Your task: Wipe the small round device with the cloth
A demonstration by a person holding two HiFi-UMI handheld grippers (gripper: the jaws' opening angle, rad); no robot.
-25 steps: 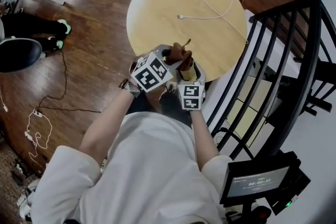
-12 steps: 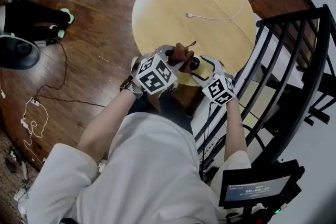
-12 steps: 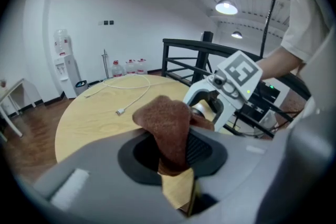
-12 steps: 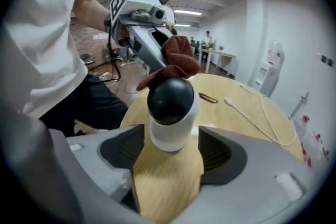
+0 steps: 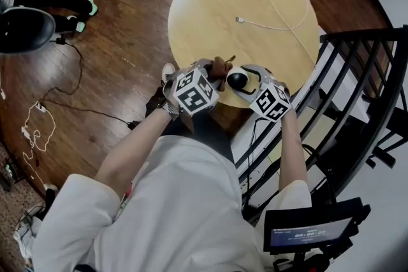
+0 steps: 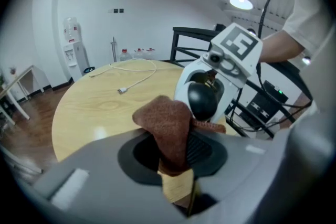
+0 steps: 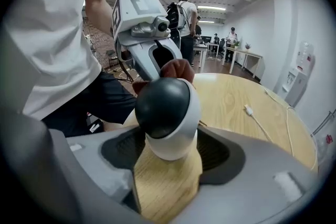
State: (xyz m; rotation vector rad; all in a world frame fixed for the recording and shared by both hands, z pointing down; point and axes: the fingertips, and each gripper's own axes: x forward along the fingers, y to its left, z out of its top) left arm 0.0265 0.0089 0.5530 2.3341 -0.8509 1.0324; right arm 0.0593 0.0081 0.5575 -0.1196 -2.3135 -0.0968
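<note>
Small round device (image 7: 166,107), gripped by the right tool (image 7: 168,147) as its jaws just tightened, may slip off the desk (image 5: 217,16) edge if the cloth (image 6: 166,124) clenched in the left tool (image 6: 176,150) shoves it.

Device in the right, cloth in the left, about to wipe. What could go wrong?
1. The right gripper jaws have just been closing on the small round device, gripping its curved white body; a hard push from the cloth could twist it loose.
2. It is held near the round table's edge, so a slip may send it to the floor.
3. Only a short fold of cloth sticks out of the left gripper, so its jaws might scrape the device.
</note>
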